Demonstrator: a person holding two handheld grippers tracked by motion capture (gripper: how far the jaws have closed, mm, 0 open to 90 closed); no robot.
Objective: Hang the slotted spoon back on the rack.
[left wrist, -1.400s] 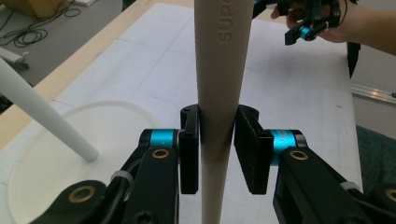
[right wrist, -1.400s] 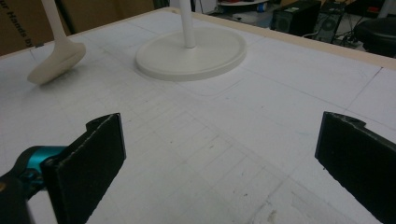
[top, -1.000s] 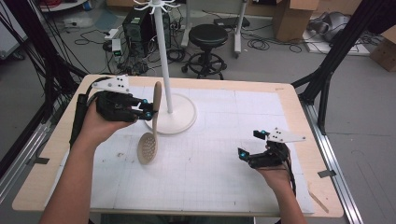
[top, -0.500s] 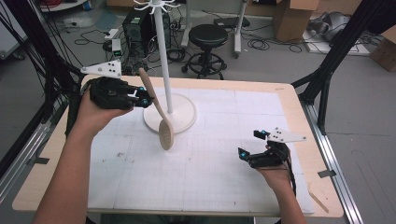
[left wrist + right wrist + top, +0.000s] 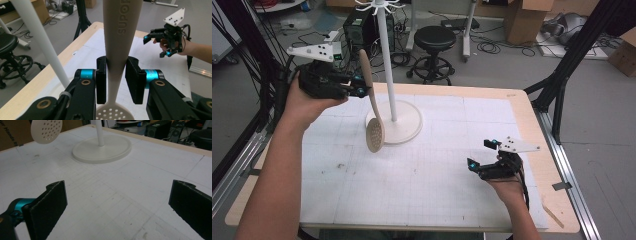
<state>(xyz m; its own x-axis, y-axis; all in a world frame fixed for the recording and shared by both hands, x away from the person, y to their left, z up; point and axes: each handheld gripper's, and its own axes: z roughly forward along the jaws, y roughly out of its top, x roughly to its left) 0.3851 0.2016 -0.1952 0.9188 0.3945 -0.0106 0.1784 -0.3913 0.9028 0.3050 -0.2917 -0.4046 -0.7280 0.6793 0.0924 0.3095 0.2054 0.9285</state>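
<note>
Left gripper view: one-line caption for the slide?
Left tool clamps a beige slotted spoon by its handle, perforated head down, beside the white stand pole; right tool open over the table.

The stand [image 5: 393, 122] sits on the worktop [image 5: 522, 107] toward eleven o'clock of its middle. The slotted spoon [image 5: 373, 107] hangs just at the stand's nine o'clock, bowl down, above the worktop. The stool [image 5: 436, 42] stands behind, at twelve o'clock.

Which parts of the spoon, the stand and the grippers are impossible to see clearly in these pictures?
- Slotted spoon: handle end cut off by the top edge, left gripper view.
- Stand: hooks cut off by the top edge, high view.
- Left gripper: jaw contact too small, high view.
- Right gripper: body below the bottom edge, right gripper view.
</note>
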